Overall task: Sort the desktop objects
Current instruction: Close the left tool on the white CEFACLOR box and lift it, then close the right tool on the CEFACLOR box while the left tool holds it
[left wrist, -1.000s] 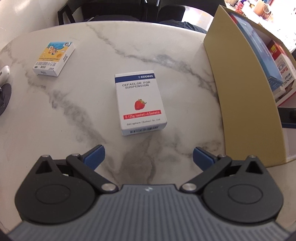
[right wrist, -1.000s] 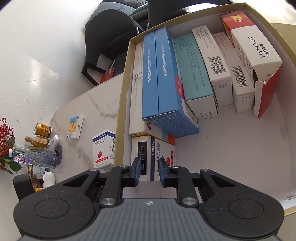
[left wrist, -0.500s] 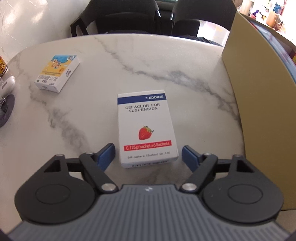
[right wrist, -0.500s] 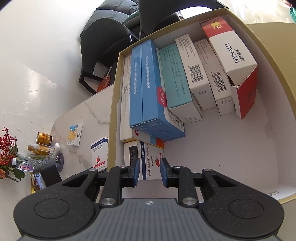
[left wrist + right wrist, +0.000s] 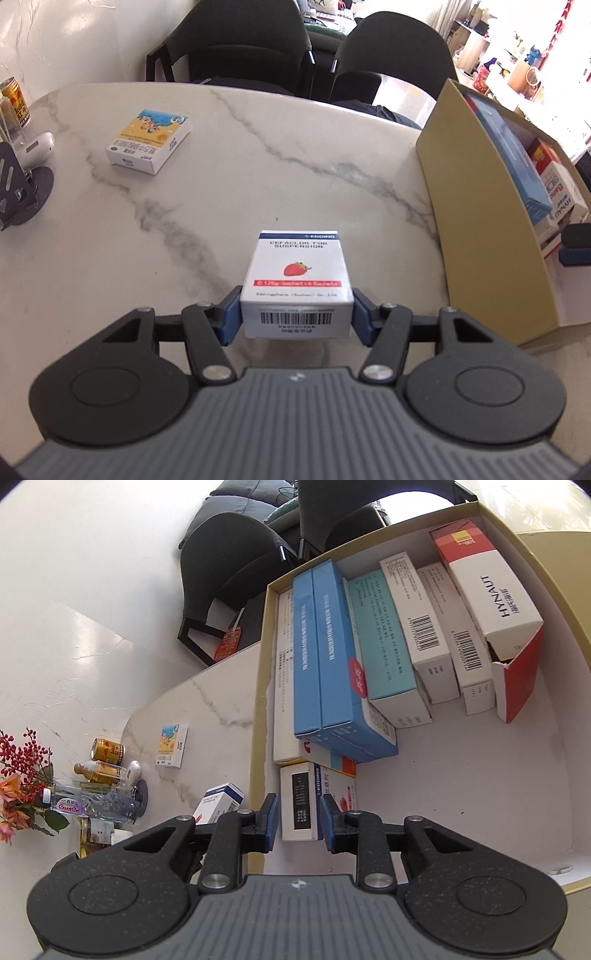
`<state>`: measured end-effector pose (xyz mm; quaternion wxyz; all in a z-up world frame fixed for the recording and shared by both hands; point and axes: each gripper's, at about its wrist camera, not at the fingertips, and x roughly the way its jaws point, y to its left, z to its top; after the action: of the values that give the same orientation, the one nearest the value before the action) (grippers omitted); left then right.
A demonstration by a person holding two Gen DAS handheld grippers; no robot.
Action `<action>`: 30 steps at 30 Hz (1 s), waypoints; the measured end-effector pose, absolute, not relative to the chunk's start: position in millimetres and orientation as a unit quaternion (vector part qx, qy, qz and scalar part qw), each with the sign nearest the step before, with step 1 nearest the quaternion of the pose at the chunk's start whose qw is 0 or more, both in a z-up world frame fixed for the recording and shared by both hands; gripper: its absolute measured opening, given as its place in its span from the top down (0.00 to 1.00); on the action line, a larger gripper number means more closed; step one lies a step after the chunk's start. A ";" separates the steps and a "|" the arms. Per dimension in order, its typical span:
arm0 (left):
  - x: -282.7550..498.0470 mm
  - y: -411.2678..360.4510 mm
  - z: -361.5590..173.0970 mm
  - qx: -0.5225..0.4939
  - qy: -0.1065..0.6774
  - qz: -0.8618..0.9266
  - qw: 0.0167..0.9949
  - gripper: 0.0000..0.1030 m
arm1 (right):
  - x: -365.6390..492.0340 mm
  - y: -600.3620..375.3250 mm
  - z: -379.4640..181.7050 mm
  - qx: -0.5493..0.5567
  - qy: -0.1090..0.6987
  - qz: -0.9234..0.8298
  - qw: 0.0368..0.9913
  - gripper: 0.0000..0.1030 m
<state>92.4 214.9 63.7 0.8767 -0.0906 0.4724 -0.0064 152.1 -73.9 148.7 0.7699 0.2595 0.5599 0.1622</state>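
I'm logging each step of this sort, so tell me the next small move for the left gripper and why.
Probably carry it right and over the wall of the storage box. The left gripper has its blue pads against both sides of the Cefaclor box, which looks already raised off the marble table. The right gripper straddles another Edding box inside, so aim for bare floor.

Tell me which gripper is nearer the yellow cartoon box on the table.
Left. The left gripper is over the table, the yellow cartoon box ahead-left; the right gripper is over the storage box.
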 end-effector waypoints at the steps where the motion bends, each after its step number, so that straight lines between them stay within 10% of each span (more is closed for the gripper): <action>1: 89.9 216.9 65.6 -0.097 0.470 -0.007 0.877 0.45 | 152.1 -70.5 149.4 0.260 0.561 0.168 0.768 0.71; 30: 30.5 231.0 148.0 -0.155 0.325 -0.257 0.897 0.44 | 166.1 -18.0 145.0 0.434 0.612 0.312 0.583 0.39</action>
<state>30.5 231.0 148.0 0.8967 -0.1550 0.3249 -0.2574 166.1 -18.0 145.0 0.5827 0.4342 0.6118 0.3125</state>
